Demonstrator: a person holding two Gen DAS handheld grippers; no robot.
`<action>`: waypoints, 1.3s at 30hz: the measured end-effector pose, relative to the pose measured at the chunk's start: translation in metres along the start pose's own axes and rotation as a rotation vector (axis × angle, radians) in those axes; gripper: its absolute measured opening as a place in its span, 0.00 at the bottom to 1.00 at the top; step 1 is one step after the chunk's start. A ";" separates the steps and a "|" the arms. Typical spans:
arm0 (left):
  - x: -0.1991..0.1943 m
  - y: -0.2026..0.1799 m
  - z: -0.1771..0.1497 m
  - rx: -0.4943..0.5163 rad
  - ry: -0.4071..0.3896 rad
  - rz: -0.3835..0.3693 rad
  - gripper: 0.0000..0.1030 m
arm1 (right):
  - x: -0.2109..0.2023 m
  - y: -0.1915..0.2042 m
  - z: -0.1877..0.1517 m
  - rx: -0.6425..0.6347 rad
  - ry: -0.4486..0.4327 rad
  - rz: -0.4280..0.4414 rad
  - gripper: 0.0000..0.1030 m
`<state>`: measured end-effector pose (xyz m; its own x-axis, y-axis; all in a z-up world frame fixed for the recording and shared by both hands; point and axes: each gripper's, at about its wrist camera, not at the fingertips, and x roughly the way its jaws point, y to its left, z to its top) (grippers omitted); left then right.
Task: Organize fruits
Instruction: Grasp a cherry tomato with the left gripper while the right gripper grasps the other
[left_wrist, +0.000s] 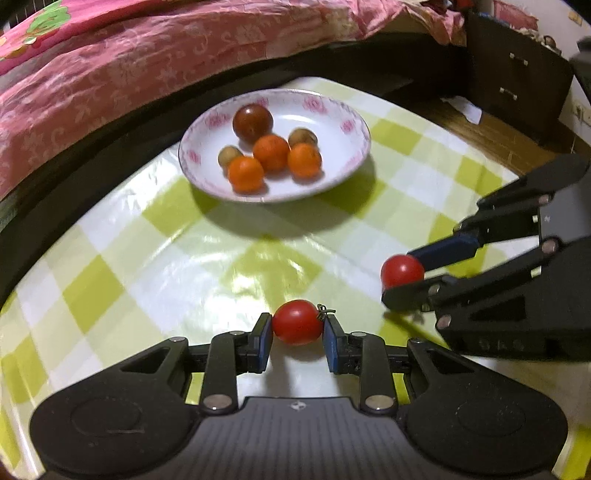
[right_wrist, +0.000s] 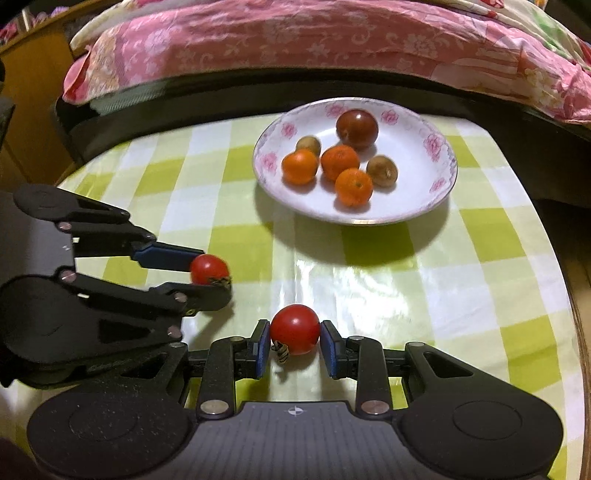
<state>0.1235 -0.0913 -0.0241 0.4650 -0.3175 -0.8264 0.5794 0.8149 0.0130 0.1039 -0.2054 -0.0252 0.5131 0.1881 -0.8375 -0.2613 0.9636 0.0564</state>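
1. While each gripper pinches a fruit, the small red cherry tomato with a dried stem (left_wrist: 297, 322) sits between the blue pads of the left gripper (left_wrist: 297, 334), its long axis crosswise and its stem toward the right pad.
2. A second, rounder red cherry tomato (right_wrist: 294, 334) is clamped in the right gripper (right_wrist: 294, 341), its stem low on the left side.
3. Both tomatoes hang just above the green-and-white checked glossy tablecloth (left_wrist: 140, 236), side by side and near each other.
4. Beyond them stands the white shallow plate with pink flower rim (right_wrist: 439, 146), holding three orange tangerines (right_wrist: 340, 161), two small brown-green fruits (right_wrist: 382, 170) and one dark red round fruit (right_wrist: 357, 123).
5. Bare cloth lies between grippers and plate.
6. Behind the plate the table edge meets a dark bed frame under a pink floral quilt (left_wrist: 110, 74); a dark wooden drawer cabinet (left_wrist: 517, 74) stands at the far right.
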 end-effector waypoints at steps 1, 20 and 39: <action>-0.003 -0.001 -0.003 -0.002 0.005 0.000 0.36 | -0.002 0.001 -0.002 -0.003 0.005 -0.001 0.25; -0.014 -0.024 -0.026 -0.039 0.058 0.042 0.36 | -0.017 0.016 -0.029 -0.023 0.035 -0.049 0.25; -0.014 -0.024 -0.023 -0.048 0.051 0.051 0.36 | -0.012 0.018 -0.026 -0.047 0.030 -0.051 0.25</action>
<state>0.0878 -0.0947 -0.0259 0.4576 -0.2504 -0.8532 0.5220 0.8524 0.0299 0.0715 -0.1954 -0.0279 0.5024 0.1329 -0.8543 -0.2740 0.9617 -0.0116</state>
